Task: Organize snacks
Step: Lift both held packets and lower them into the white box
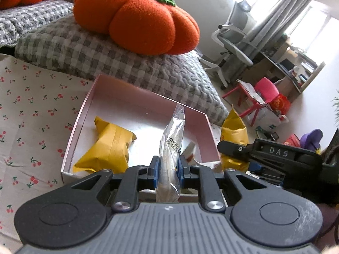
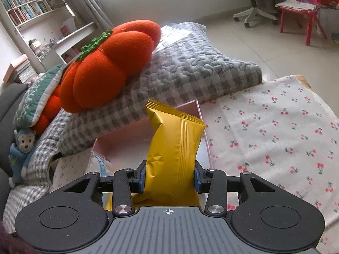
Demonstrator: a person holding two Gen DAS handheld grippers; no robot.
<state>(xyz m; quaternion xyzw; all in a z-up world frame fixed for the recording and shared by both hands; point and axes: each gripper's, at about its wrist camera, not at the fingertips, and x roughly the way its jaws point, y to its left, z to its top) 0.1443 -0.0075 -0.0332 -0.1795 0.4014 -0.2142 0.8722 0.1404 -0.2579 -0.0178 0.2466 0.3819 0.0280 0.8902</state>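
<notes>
Left gripper [image 1: 168, 169], nearest the lens, is clamped on a thin clear-wrapped snack [image 1: 172, 139]; the blue pads press the packet's flat sides and its sealed top stands up above the open pink box [image 1: 78, 122]. Right gripper [image 2: 169, 178] is clenched on a puffy yellow packet [image 2: 175, 146], held upright, pads pinching the lower body of the bag. In the left view that same yellow packet [image 1: 234, 131] sits just outside the box's right wall, with the right gripper's fingers [image 1: 233, 148] alongside.

Scene, largest down: checked grey quilt [image 2: 190, 63] behind the box, orange pumpkin cushion [image 1: 135, 19] on top of it, cherry-print cloth [image 2: 275, 131] under everything, pink box on the cloth, and one yellow packet [image 1: 110, 148] already lying inside at the box's left half.

Step in hand, as judged: transport and placement. Both packets are carried at the box; neither is set down yet. One snack is stowed, two are in the air.

Next move calls for: bring the clear packet over the free floor on the box's right side, lower it, then open the pads. The yellow bag must first cross the right wall, so it needs to clear the rim. Releasing in turn seems wise, since the two grippers stand close together. The puffy bag may tip against the wall when let go.
</notes>
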